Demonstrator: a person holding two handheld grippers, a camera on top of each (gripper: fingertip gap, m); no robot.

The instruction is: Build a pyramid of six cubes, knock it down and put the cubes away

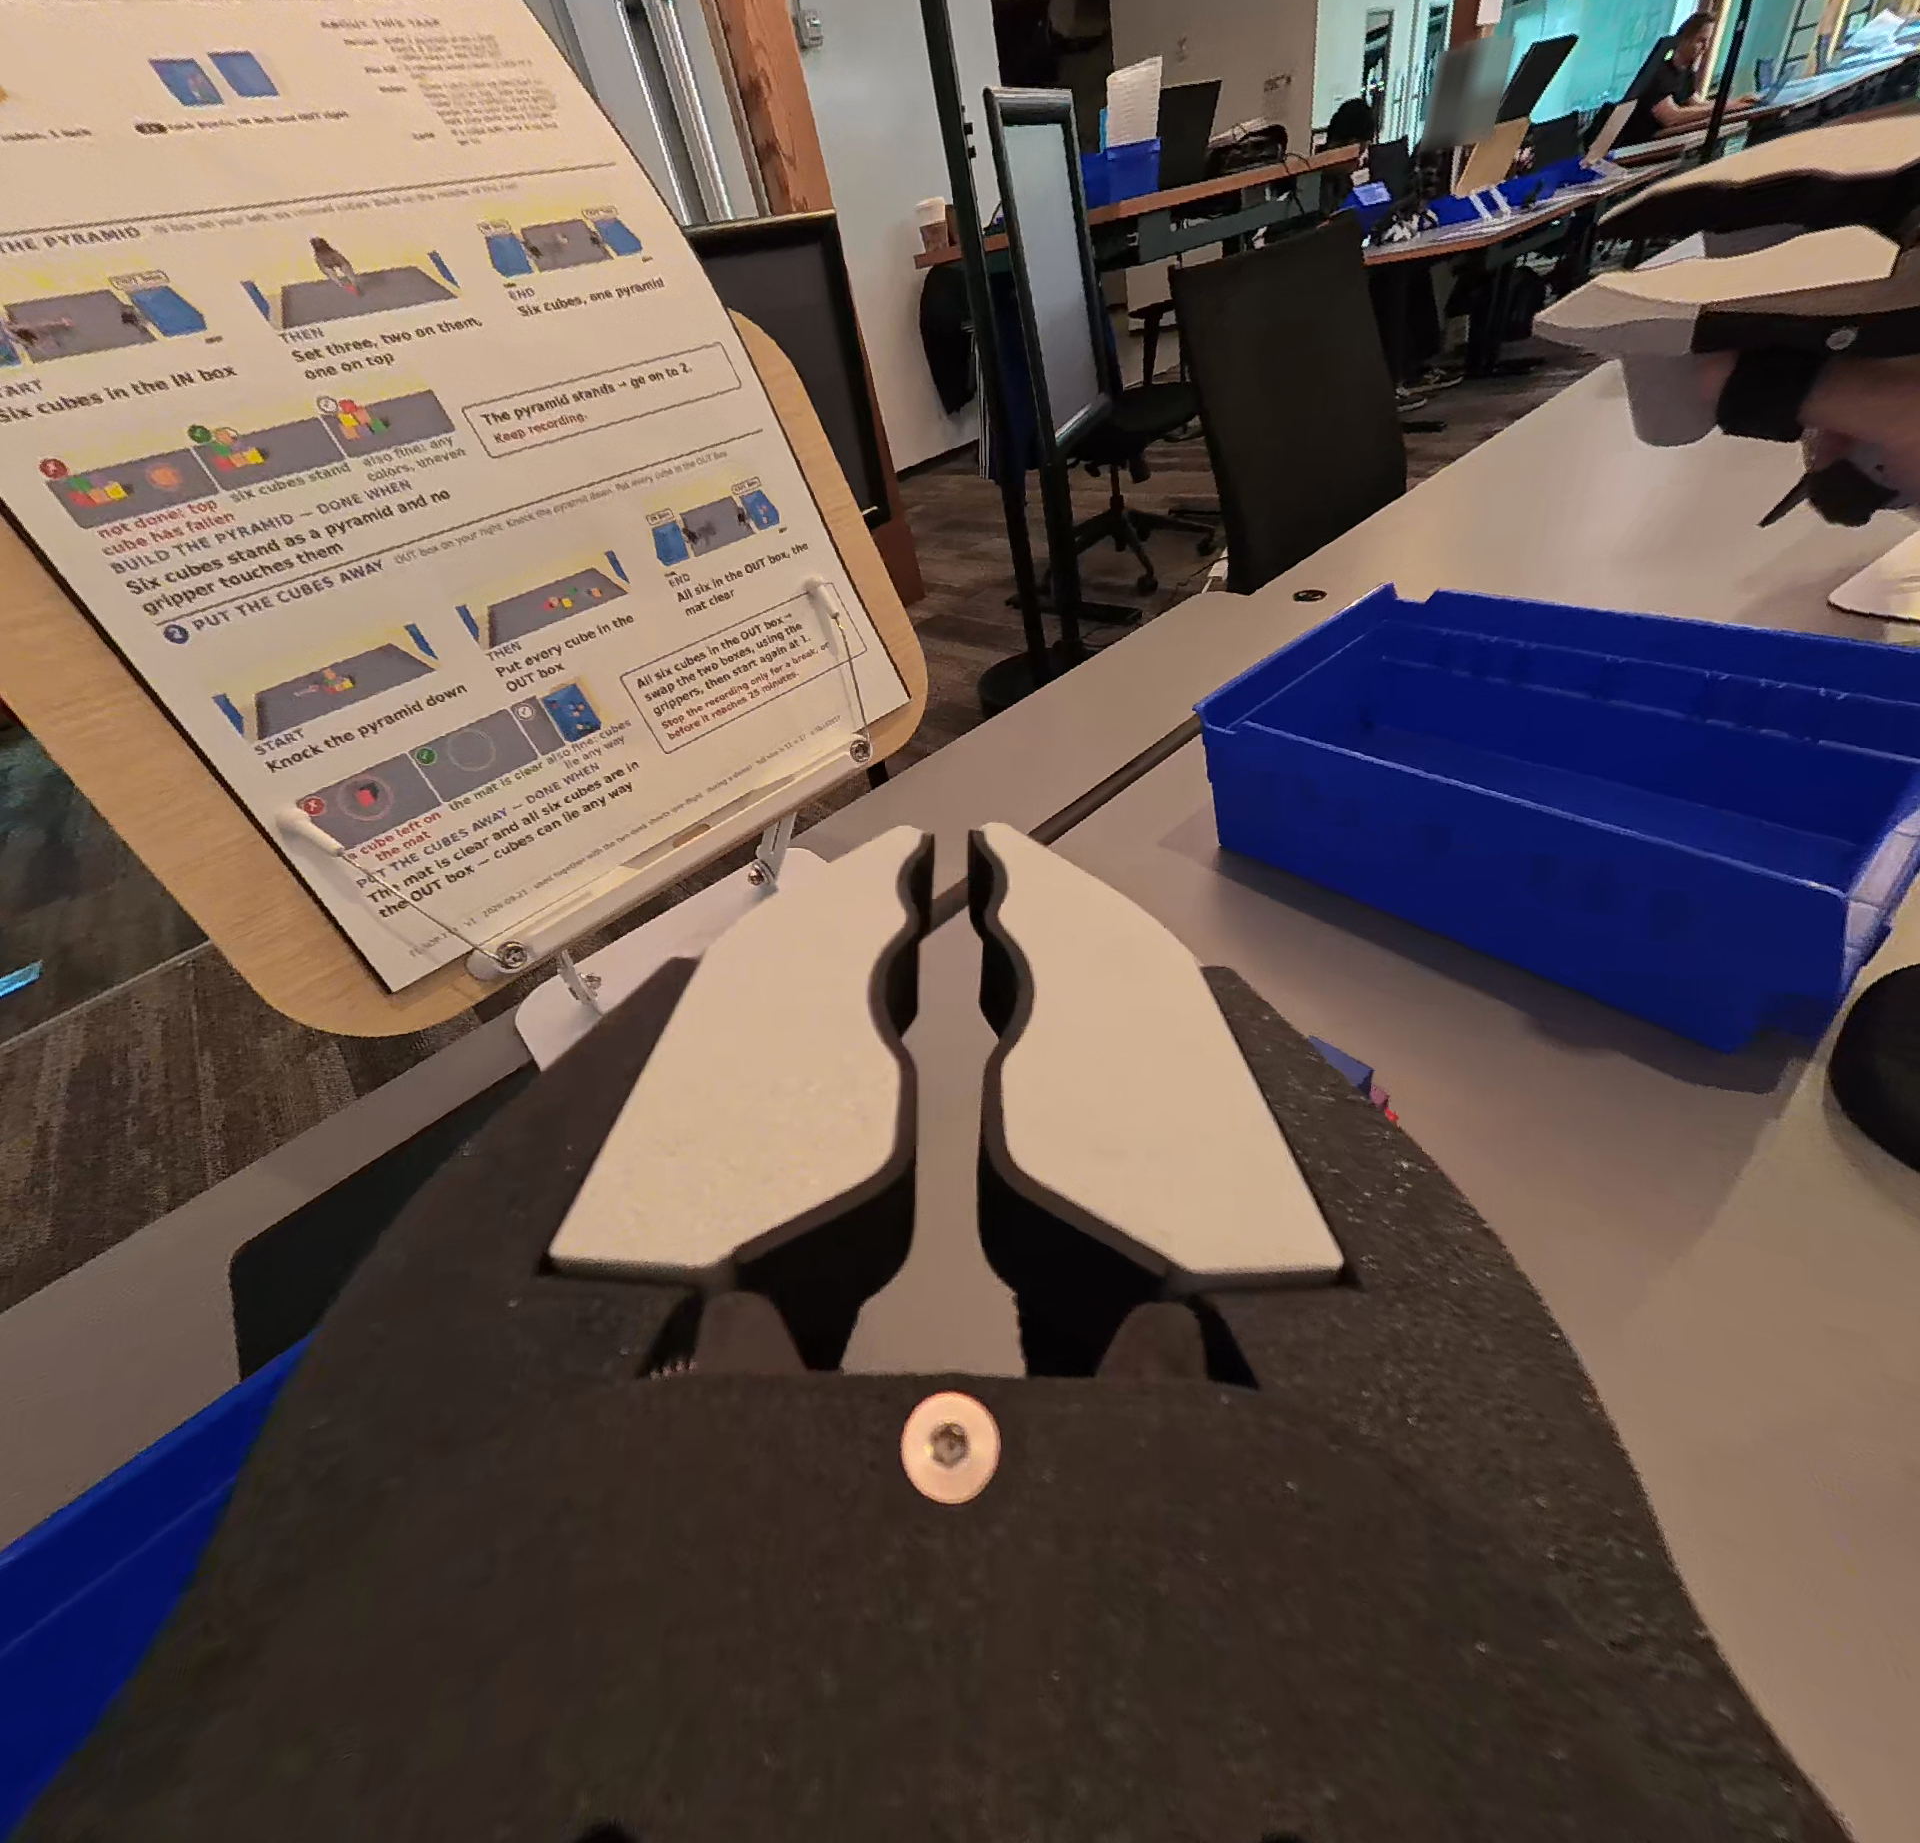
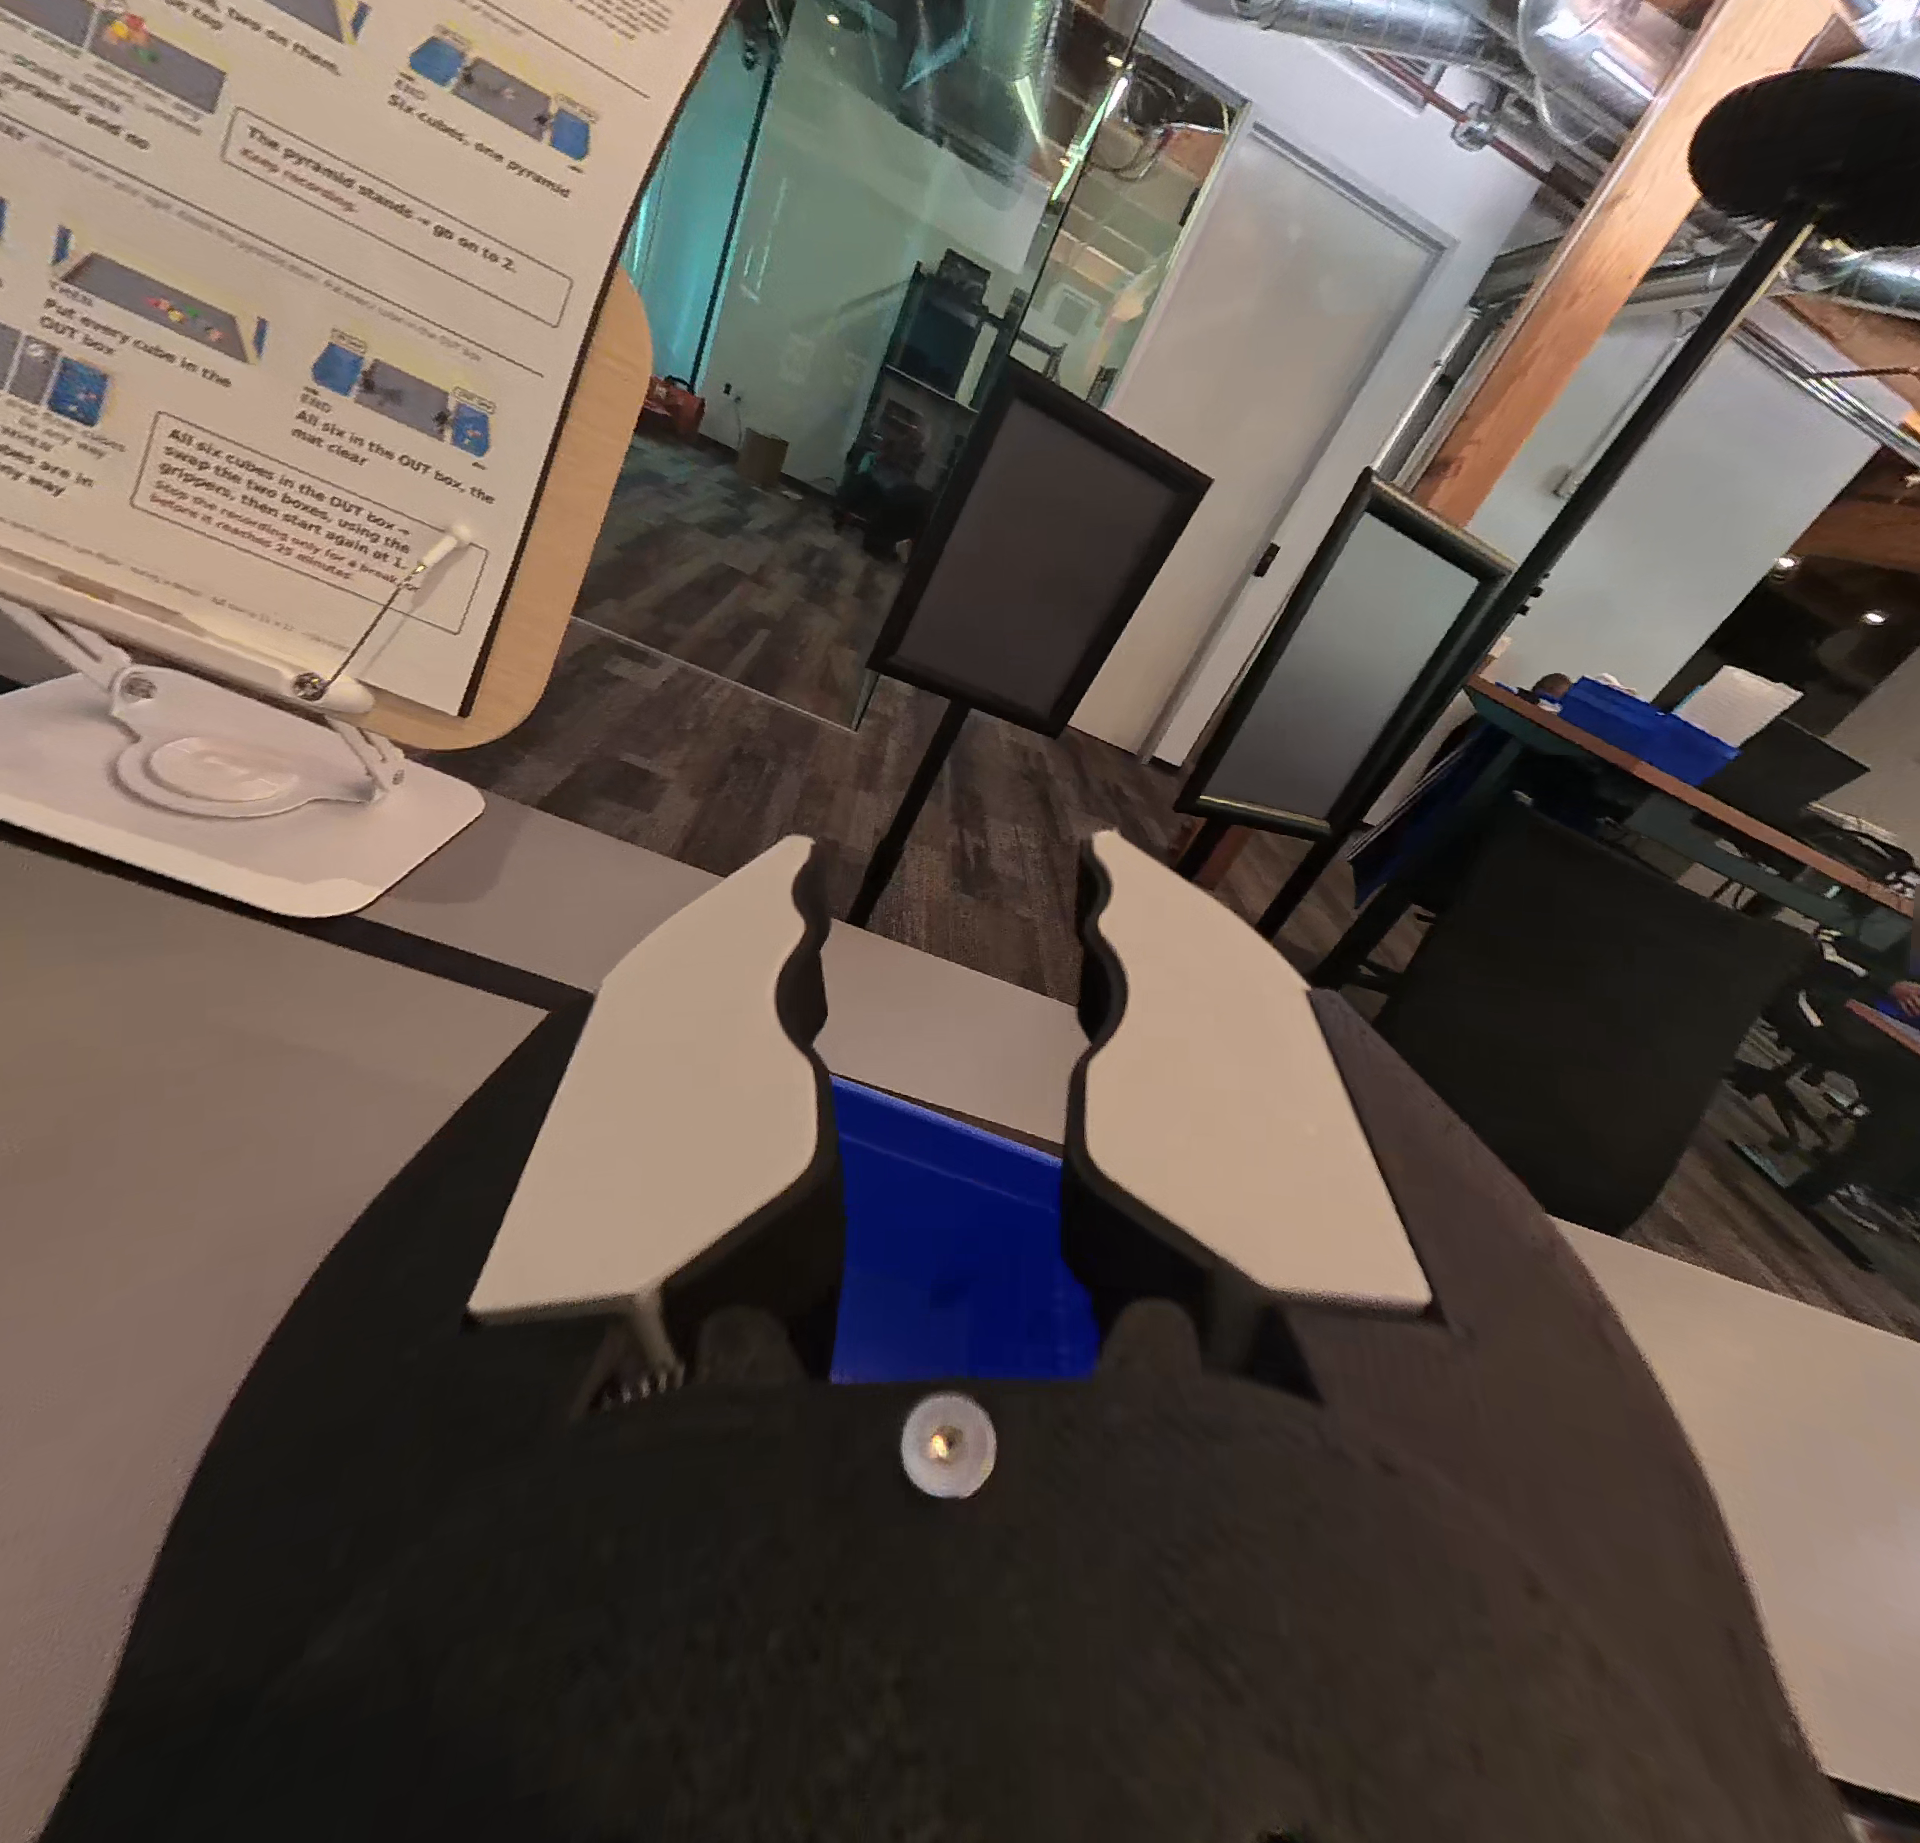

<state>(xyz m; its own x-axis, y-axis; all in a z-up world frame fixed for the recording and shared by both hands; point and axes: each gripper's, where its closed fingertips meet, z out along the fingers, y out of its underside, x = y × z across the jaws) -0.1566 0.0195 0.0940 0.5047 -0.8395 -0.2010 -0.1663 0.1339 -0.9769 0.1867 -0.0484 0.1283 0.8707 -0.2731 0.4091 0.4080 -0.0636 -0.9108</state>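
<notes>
Left gripper (image 1: 951,837) is held above the desk (image 1: 1558,1274) with its two grey fingers (image 1: 769,1045) nearly together – only a thin slit between the tips, nothing in it. Right gripper (image 2: 951,848) has its fingers (image 2: 675,1118) spread apart and empty, pointing out past the desk's far edge (image 2: 935,1004) toward the room. Blue box (image 1: 1558,806) sits toward the right end of the desk in the left wrist view, long and open-topped; the part of its inside that shows holds no cubes, the rest I can't tell. In the right wrist view a blue box (image 2: 956,1263) shows straight below, through the gap between the fingers. Another blue box edge (image 1: 94,1585) pokes out at the lower left of the left wrist view, under the gripper body. Cubes: only a small blue corner with a bit of red (image 1: 1356,1081) shows, on the desk just past the right side of the left gripper's body – mostly hidden, count unknown. The other gripper (image 1: 1704,266) appears far right in the left wrist view, held up above the desk's right end by a gloved hand (image 1: 1808,422). An instruction sheet on a wooden board (image 1: 364,443) stands tilted on a white stand (image 2: 239,806) at the desk's far edge. Office chairs (image 1: 1288,401) beyond.
</notes>
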